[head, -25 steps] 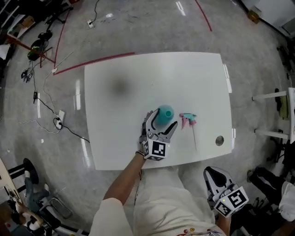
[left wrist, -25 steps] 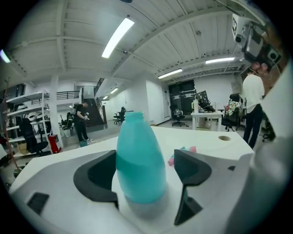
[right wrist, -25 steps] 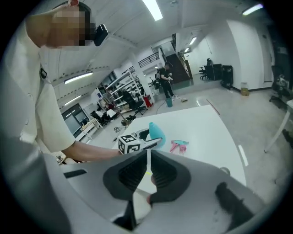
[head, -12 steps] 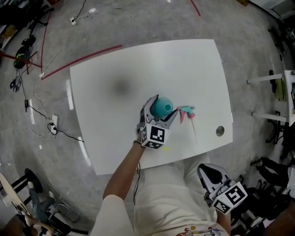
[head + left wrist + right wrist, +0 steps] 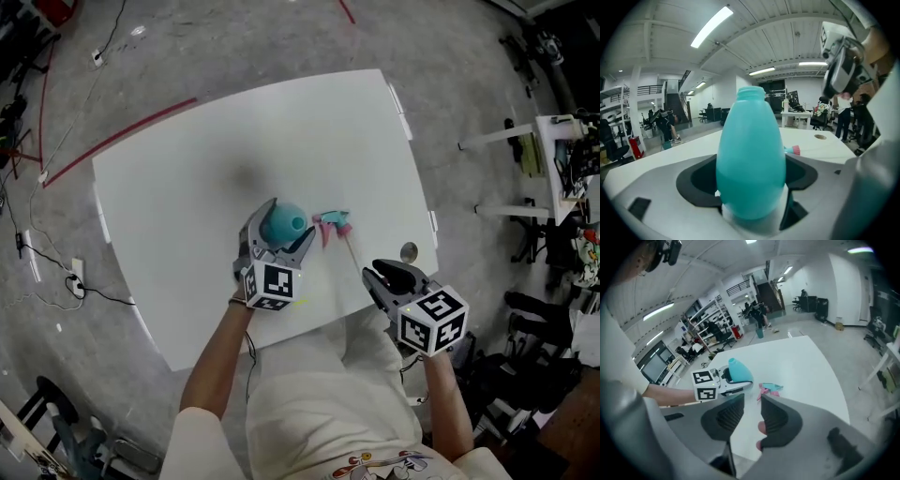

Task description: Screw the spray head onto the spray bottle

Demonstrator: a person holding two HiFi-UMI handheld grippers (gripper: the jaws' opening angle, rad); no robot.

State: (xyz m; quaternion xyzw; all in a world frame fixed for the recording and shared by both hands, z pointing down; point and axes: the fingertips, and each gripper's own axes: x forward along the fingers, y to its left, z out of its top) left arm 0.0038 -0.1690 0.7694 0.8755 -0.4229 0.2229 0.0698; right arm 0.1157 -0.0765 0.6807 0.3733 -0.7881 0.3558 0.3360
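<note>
A teal spray bottle (image 5: pixel 283 223) with a bare neck stands on the white table (image 5: pixel 178 197), and my left gripper (image 5: pixel 279 234) is shut on its lower body. In the left gripper view the bottle (image 5: pixel 751 154) fills the middle between the jaws of that gripper (image 5: pixel 751 180). The teal and pink spray head (image 5: pixel 332 223) lies on the table just right of the bottle, its thin tube trailing toward the front edge. My right gripper (image 5: pixel 382 275) hangs over the front edge, near the tube's end. Its jaws have just been opening and stand slightly apart with nothing between them. In the right gripper view the spray head (image 5: pixel 769 389) lies just beyond this gripper (image 5: pixel 750 399).
A round cable hole (image 5: pixel 409 251) sits in the table's right front corner, close to the right gripper. A red tape line (image 5: pixel 112 141) and cables run over the grey floor at the left. A white desk (image 5: pixel 553 150) with clutter stands at the right.
The right gripper has come up from beside the person's lap to the table's front edge, closer to the spray head, and its jaws have parted a little. The left gripper still grips the bottle.
</note>
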